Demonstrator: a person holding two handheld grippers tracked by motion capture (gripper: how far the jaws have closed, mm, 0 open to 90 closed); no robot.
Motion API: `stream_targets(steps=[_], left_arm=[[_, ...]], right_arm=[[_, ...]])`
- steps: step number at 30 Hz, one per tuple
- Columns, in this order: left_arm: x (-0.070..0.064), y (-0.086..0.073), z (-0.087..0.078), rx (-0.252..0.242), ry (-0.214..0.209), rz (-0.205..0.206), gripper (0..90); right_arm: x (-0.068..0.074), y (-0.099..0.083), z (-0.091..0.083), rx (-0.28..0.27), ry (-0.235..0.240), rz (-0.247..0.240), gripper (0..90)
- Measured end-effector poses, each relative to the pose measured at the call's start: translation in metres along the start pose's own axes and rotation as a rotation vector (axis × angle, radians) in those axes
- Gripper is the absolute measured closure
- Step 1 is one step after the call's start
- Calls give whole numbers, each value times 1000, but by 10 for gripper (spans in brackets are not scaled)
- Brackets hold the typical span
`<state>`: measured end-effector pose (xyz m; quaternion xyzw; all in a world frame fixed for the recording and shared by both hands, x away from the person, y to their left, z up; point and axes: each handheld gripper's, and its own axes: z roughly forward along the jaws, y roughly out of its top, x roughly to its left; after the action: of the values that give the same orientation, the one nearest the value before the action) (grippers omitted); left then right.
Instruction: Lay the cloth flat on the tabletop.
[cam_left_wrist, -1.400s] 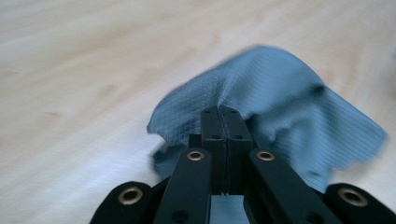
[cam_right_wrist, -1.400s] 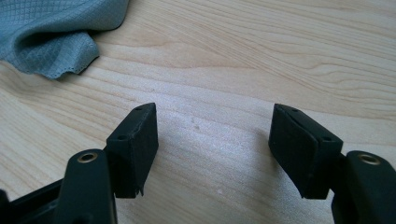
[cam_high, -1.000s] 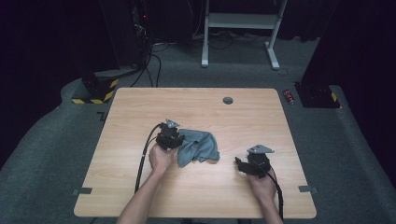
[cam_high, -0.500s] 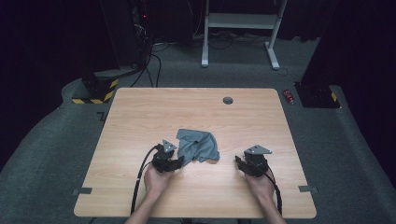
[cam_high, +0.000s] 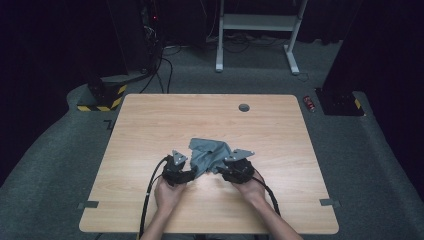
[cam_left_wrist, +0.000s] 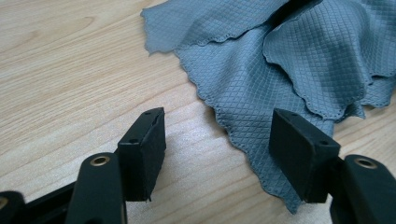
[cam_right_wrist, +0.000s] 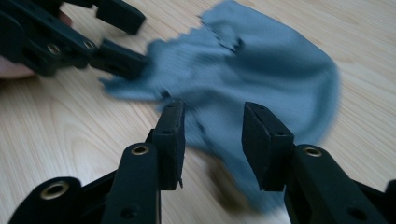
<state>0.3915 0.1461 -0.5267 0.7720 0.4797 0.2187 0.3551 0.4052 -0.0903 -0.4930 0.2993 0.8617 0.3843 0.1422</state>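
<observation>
A crumpled grey-blue cloth (cam_high: 210, 154) lies near the middle of the wooden table (cam_high: 150, 125). My left gripper (cam_high: 192, 172) sits at the cloth's left corner; in the left gripper view the cloth (cam_left_wrist: 261, 70) has an edge running between the open jaws of this gripper (cam_left_wrist: 219, 149), just above the wood. My right gripper (cam_high: 220, 170) is at the cloth's near right edge. In the right gripper view the right gripper (cam_right_wrist: 212, 133) stands open over the blurred cloth (cam_right_wrist: 261, 79), and the left gripper (cam_right_wrist: 123, 39) is seen at the upper left.
A small dark round grommet (cam_high: 244, 107) sits near the table's far edge. Tape strips (cam_high: 88, 204) mark the near corners. Black cables (cam_high: 150, 190) trail from both grippers toward the person. Bare wood surrounds the cloth.
The left gripper drew back from the cloth's top to its near left corner. The right gripper moved left from the table's right side to the cloth's near edge.
</observation>
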Motion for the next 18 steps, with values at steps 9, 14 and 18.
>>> stream_targets(steps=[9,14,18], left_arm=[[0,0,0,1,3,-1,358],[0,0,0,1,2,-2,356],[0,0,0,1,2,-2,356]], right_arm=[[16,23,28,61,18,-63,557],[11,25,38,92,30,-66,854],[7,27,32,53,5,-52,881]])
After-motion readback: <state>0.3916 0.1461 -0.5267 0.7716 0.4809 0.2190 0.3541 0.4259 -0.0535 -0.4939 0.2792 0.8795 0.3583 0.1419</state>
